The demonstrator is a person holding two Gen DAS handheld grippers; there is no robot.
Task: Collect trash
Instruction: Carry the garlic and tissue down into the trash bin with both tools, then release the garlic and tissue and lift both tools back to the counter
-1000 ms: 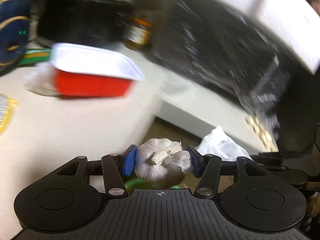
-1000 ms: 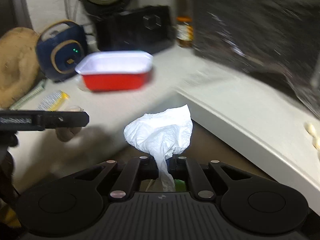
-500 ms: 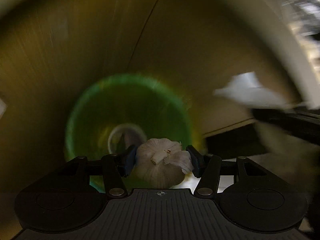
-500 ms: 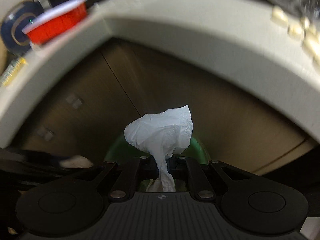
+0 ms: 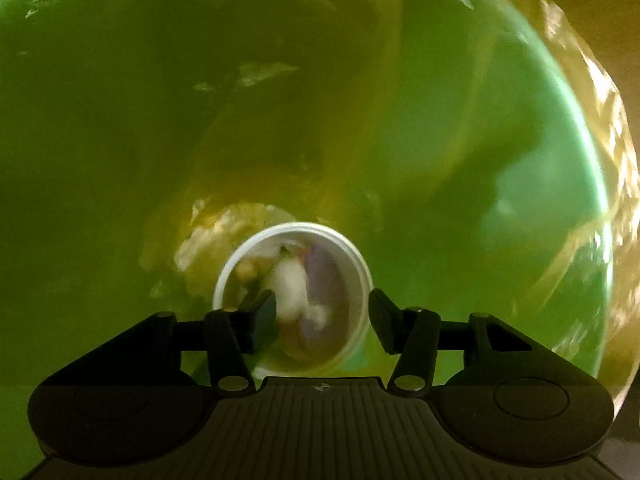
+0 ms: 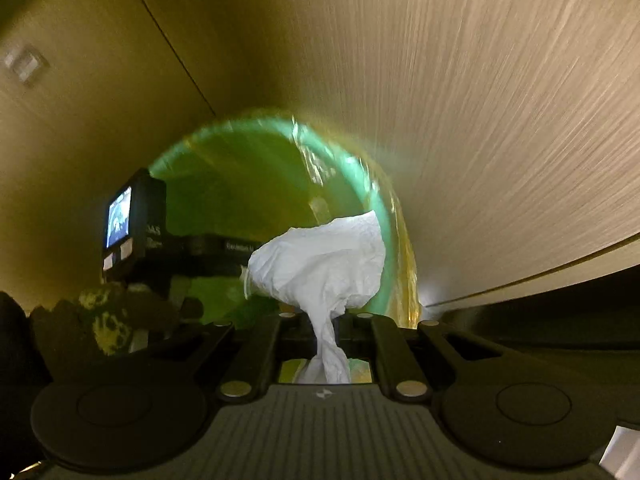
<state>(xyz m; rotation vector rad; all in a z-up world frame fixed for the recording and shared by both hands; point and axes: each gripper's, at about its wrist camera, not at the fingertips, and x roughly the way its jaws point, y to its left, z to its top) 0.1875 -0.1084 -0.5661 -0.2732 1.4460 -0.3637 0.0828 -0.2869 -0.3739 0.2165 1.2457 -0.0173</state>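
Note:
A green bin [image 5: 480, 160] fills the left wrist view, and my left gripper [image 5: 322, 312] points down into it. Its jaws stand wide and are closing, with neither pad pressing on anything. Beyond the fingertips a blurred white garlic bulb [image 5: 290, 288] shows inside a white cup [image 5: 356, 252] at the bin's bottom. My right gripper [image 6: 326, 320] is shut on a crumpled white tissue [image 6: 320, 256], which it holds in front of the bin's mouth [image 6: 240, 168].
Wooden cabinet fronts [image 6: 480, 120] rise behind the bin. A yellowish plastic liner [image 6: 404, 280] hangs over its rim. In the right wrist view, the left tool's camera screen [image 6: 119, 216] and a hand in a patterned glove [image 6: 104, 320] sit at the bin's left side.
Both grippers dropped from the counter top to the green bin on the floor. The garlic left the left jaws and now lies blurred in the white cup. The tissue stays gripped.

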